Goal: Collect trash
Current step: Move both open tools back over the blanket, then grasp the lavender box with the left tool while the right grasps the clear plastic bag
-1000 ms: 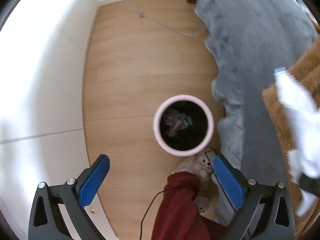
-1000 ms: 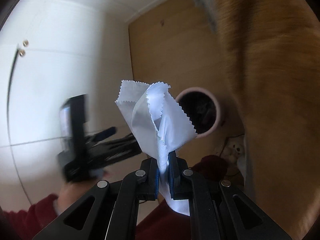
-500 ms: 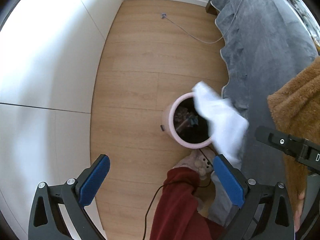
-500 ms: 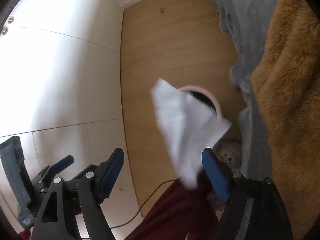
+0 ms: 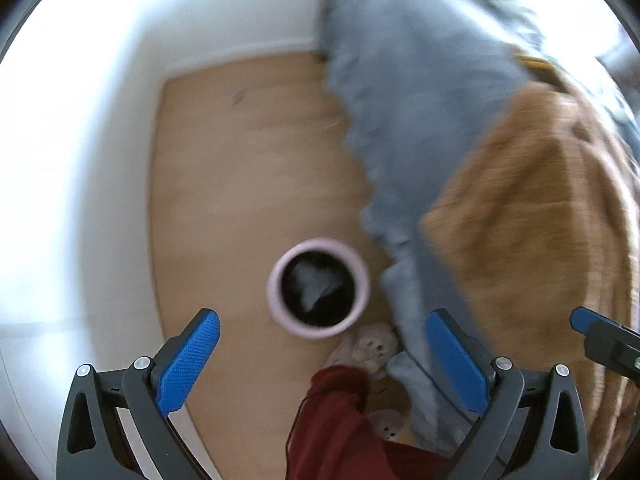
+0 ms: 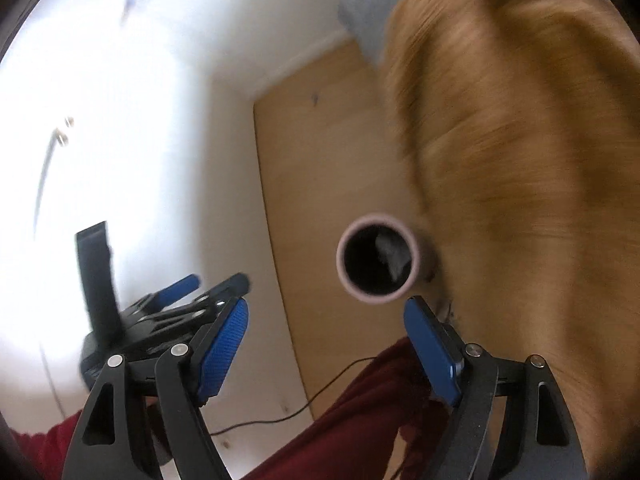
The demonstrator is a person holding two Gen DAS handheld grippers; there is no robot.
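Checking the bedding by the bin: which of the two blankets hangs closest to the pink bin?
The grey blanket: its scalloped edge drops right beside the pink bin; the tan fuzzy blanket lies farther right.

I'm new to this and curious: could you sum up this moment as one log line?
white cloth: inside pink bin | left hand-held gripper: open, empty | right hand-held gripper: open, empty | bin on wooden floor

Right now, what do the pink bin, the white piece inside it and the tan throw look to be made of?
Round pink bin: smooth matte rim, probably plastic; blur leaves it open. White crumpled piece: thin and limp, either cloth or paper. Tan throw: fuzzy, deep-pile fabric, fleece-like.
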